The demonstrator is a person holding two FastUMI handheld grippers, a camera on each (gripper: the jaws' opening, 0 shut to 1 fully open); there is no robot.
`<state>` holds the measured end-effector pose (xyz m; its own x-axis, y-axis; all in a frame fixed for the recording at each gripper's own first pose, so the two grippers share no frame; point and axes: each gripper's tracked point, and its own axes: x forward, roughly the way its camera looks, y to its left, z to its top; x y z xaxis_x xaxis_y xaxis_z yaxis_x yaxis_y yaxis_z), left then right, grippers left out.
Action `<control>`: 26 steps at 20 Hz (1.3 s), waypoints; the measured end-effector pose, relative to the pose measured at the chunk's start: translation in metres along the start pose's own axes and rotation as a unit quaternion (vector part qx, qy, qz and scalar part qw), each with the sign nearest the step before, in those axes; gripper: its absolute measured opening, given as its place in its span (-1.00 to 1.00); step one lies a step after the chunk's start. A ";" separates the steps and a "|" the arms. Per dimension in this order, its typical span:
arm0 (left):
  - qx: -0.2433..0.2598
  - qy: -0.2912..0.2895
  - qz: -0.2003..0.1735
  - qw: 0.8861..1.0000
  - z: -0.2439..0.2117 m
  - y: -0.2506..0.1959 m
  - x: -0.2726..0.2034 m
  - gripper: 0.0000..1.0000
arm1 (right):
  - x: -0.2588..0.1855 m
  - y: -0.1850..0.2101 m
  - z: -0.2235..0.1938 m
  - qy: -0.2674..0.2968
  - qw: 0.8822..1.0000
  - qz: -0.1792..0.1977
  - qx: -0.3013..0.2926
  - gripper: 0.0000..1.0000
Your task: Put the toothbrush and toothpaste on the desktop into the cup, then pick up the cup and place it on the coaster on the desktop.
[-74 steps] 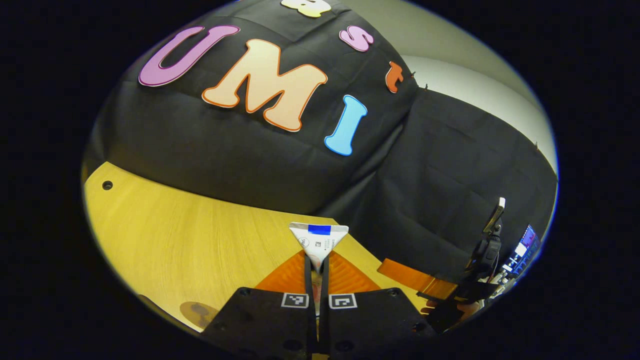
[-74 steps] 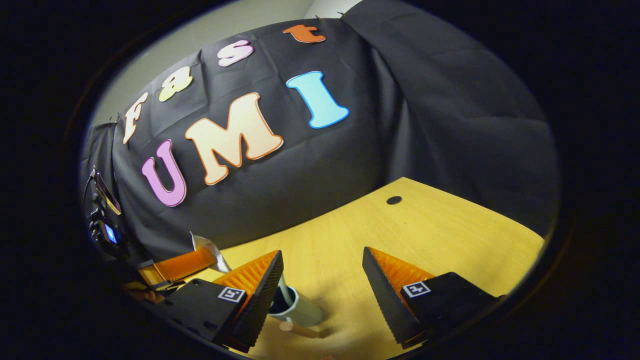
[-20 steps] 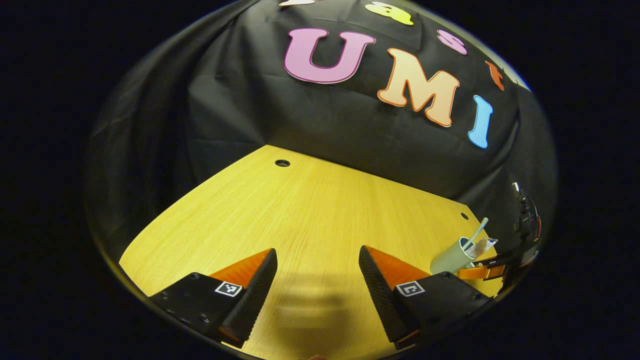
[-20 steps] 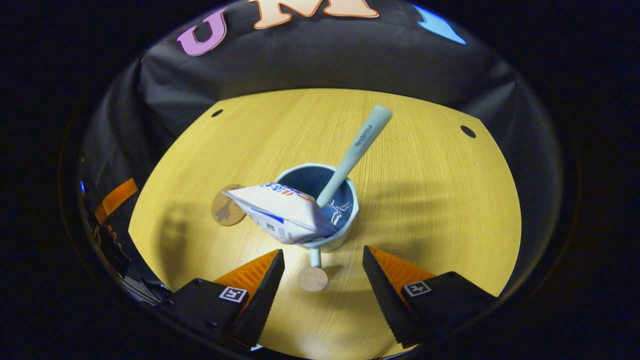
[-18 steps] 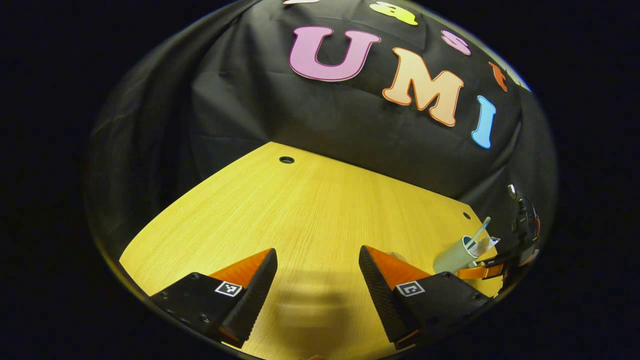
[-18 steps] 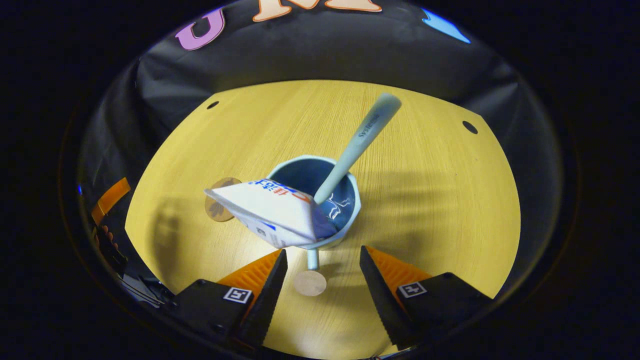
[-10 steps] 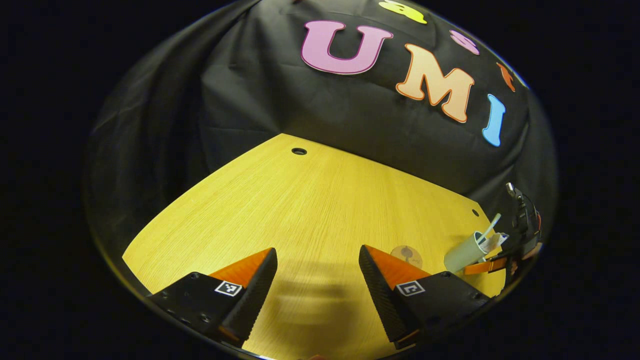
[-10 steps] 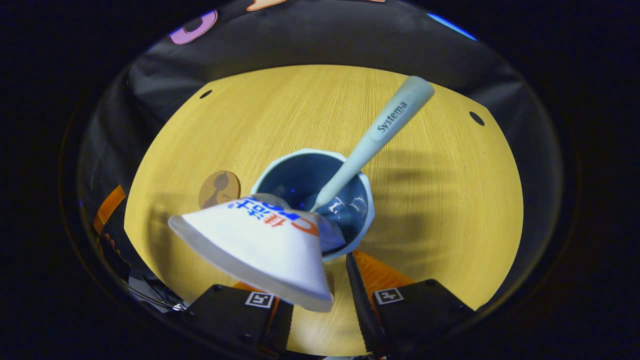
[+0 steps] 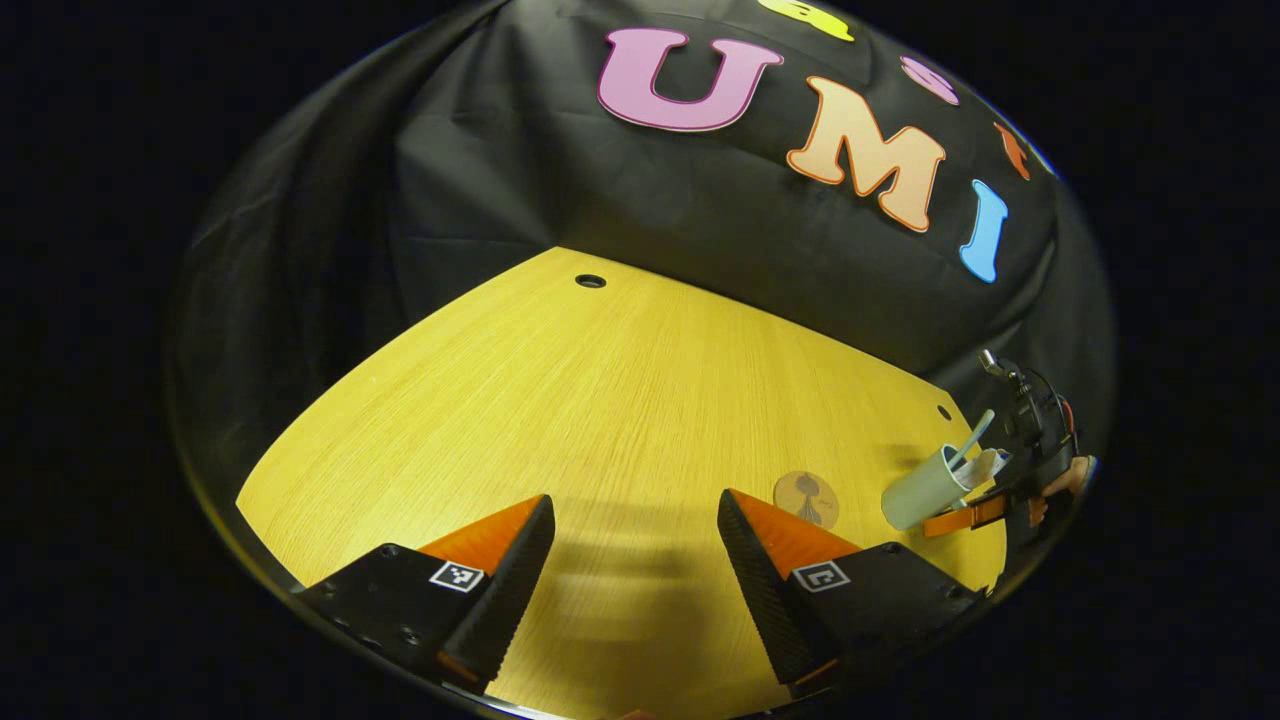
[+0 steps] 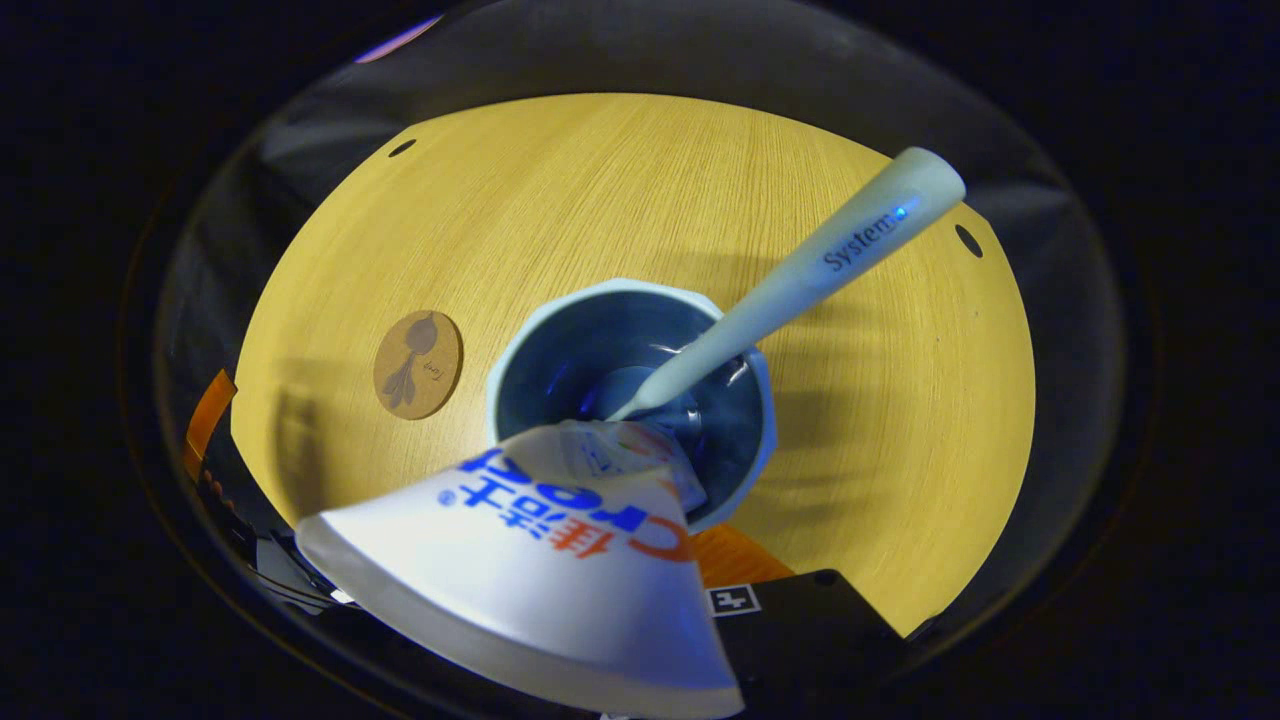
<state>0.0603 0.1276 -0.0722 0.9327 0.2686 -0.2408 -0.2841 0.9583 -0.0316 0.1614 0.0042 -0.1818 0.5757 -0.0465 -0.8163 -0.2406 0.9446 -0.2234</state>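
A pale blue cup (image 10: 520,350) is seen from above in the right gripper view. A light toothbrush (image 10: 830,255) leans out to its upper right. A white toothpaste tube (image 10: 520,590) sticks out toward the camera and hides most of my right gripper's fingers; one finger (image 10: 740,565) shows below the rim, by the cup's handle side. In the left gripper view the cup (image 9: 922,490) leans at the far right, with my right gripper (image 9: 955,515) shut on its handle side. The round brown coaster (image 10: 418,350) lies left of the cup. My left gripper (image 9: 635,560) is open over bare table.
The wooden table (image 9: 560,400) has small cable holes (image 9: 590,281) near its back edge, with black cloth behind. A hand (image 9: 1075,475) holds the right gripper at the table's right edge. The coaster (image 9: 806,498) lies just past my left gripper's right finger.
My right gripper came down close over the cup and narrowed from open to shut around its handle. The left gripper stayed open and its view shifted, bringing the coaster out from behind its finger.
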 end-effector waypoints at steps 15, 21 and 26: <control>0.011 0.020 0.006 1.000 -0.013 0.005 0.005 0.91 | -0.010 0.017 0.032 -0.046 0.993 0.049 -0.096 -0.41; 0.013 0.018 0.018 1.000 -0.016 0.022 -0.006 0.91 | -0.006 0.040 0.043 -0.038 0.987 0.068 -0.142 -0.41; 0.011 0.014 0.032 0.999 -0.011 0.033 -0.013 0.91 | 0.008 0.049 0.045 -0.030 0.983 0.066 -0.166 -0.41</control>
<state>0.0359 0.1545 -0.0810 0.9060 0.3266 -0.2693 -0.3378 0.9412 0.0053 0.1896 0.0647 -0.1752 0.5649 0.0982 -0.8193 -0.5523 0.7827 -0.2870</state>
